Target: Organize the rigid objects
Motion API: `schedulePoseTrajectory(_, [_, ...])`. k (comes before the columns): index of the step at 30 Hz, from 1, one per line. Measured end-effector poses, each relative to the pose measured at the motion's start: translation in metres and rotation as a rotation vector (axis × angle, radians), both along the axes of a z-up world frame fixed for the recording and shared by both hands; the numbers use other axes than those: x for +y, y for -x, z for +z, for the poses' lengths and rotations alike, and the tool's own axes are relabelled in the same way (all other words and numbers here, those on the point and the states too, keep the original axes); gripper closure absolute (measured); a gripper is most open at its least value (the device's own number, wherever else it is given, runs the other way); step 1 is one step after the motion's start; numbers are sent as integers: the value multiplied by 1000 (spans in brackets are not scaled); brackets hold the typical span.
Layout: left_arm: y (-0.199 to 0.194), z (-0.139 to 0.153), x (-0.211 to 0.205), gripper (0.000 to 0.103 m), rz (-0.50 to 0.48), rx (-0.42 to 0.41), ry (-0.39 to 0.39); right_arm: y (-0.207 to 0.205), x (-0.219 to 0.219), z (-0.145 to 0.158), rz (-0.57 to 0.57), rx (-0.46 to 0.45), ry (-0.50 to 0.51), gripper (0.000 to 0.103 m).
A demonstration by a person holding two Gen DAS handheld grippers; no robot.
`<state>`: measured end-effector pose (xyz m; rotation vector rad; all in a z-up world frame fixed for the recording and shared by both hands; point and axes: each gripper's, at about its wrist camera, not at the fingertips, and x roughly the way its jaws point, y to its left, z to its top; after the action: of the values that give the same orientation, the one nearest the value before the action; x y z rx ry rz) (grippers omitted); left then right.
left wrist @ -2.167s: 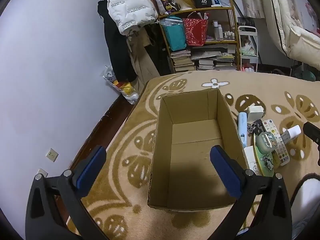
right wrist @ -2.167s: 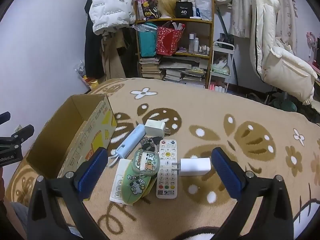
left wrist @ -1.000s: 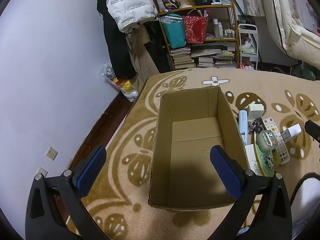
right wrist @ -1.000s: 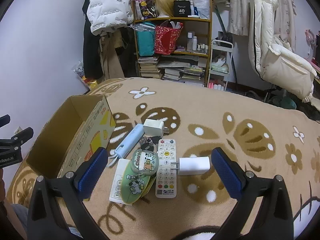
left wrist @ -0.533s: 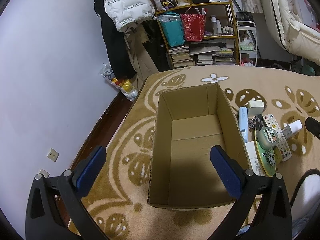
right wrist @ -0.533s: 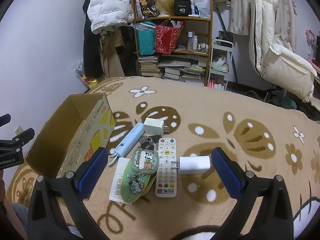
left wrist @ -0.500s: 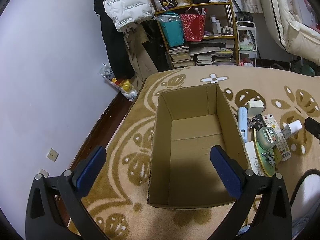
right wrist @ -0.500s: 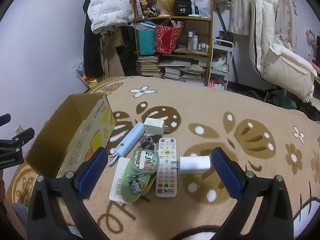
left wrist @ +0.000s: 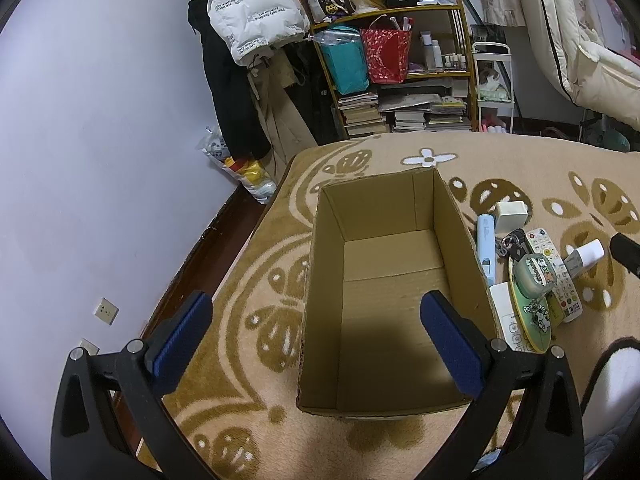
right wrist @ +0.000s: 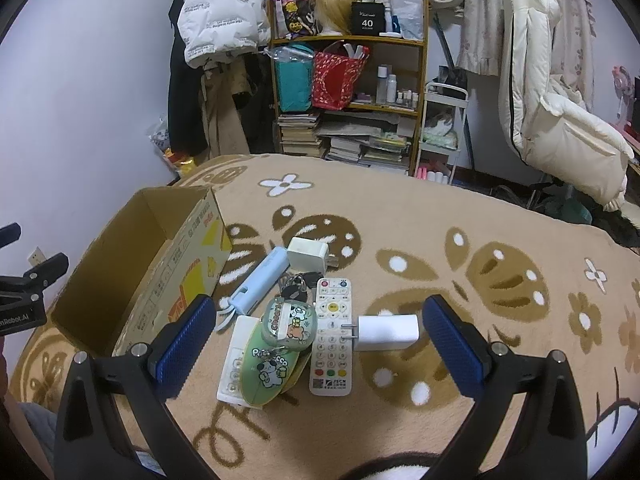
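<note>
Above the blanket (right wrist: pixel 460 216), both grippers hold nothing: left gripper (left wrist: pixel 316 340) spread over the cardboard box (left wrist: pixel 320 280), right gripper (right wrist: pixel 316 344) spread over the remote control (right wrist: pixel 332 336) and what appears to be a white charger (right wrist: pixel 388 333).

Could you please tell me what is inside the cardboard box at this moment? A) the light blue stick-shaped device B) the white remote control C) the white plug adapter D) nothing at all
D: the left wrist view looks straight into the cardboard box and shows only its bare floor, while the remote control, the light blue device and the plug adapter all lie on the blanket beside it.
</note>
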<state>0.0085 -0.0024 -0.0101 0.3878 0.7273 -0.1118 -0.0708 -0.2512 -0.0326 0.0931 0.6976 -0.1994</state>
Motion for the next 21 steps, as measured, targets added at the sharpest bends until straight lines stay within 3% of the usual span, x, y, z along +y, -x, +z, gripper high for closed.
schedulePoseTrajectory(14, [-9,-3,2,0,12,24,-26,-5,-6,-2,-2,32,-15,0])
schedulePoseTrajectory(21, [-37,-11,14,0,61,111,-9,-19,-27,-12,-38,76,-56,0])
